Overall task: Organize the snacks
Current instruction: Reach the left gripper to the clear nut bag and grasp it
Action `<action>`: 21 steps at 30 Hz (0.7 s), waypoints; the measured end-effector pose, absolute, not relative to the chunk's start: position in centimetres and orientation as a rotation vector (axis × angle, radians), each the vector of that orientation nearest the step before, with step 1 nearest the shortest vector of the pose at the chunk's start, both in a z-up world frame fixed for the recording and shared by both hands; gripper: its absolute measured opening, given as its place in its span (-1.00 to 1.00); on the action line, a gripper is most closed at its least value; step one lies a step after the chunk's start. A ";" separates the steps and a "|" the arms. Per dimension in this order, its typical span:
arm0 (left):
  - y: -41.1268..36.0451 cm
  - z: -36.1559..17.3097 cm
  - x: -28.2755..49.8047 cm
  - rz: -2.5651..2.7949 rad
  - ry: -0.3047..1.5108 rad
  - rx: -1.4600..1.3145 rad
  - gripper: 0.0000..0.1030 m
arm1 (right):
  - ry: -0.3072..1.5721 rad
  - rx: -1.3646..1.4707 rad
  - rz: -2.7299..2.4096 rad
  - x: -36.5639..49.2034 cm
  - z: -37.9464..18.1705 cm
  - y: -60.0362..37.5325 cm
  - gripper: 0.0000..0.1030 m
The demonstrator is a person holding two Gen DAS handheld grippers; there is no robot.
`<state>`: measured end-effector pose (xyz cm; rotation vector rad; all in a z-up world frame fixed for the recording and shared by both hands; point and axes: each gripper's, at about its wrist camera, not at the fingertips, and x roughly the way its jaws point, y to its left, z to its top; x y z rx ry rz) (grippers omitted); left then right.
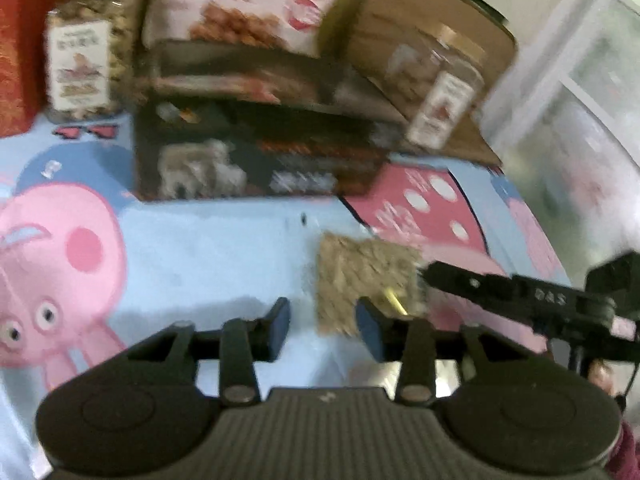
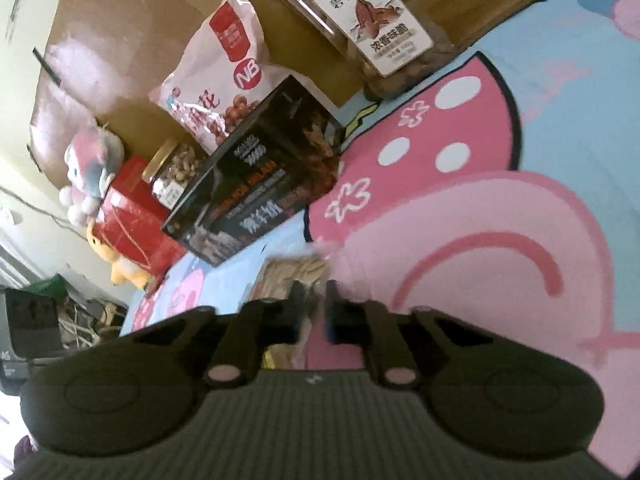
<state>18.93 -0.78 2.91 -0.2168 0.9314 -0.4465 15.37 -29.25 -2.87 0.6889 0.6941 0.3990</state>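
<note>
Left gripper [image 1: 322, 330] hovers low over the cartoon sheet [image 1: 208, 240], jaws apart, empty. Right gripper [image 2: 313, 304] has its jaws pinched on the tan snack packet [image 1: 360, 276], in front of the dark box [image 1: 256, 160]. Jars [image 1: 86, 44] and pink bag [image 2: 224, 76] stand behind.

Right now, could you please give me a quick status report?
Left hand-held gripper open, empty. Right hand-held gripper shut on tan snack packet. Dark box straight ahead.

Motion blur smears the printing on the dark rectangular snack box [image 1: 256, 152]. At eleven o'clock, the red cardboard box [image 1: 16, 52] is cut off by the frame edge. The right gripper [image 2: 312, 300] hides part of the tan crispy snack square [image 2: 292, 276].
</note>
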 end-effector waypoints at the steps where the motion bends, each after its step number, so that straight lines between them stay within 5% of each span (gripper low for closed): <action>1: -0.5 3.0 19.5 -0.423 0.929 -0.228 -0.13 | 0.682 0.690 0.405 15.7 -2.7 -29.2 -0.84; 11: 0.0 1.6 21.8 -0.430 0.977 -0.343 0.14 | 0.672 0.608 0.404 16.0 -1.6 -30.5 -0.73; 14: -0.5 1.5 22.1 -0.457 0.975 -0.357 0.15 | 0.710 0.615 0.402 15.7 -2.2 -31.0 -0.47; 21: -1.0 0.5 23.0 -0.569 0.999 -0.536 0.11 | 0.737 0.666 0.478 18.4 -3.3 -29.6 -0.54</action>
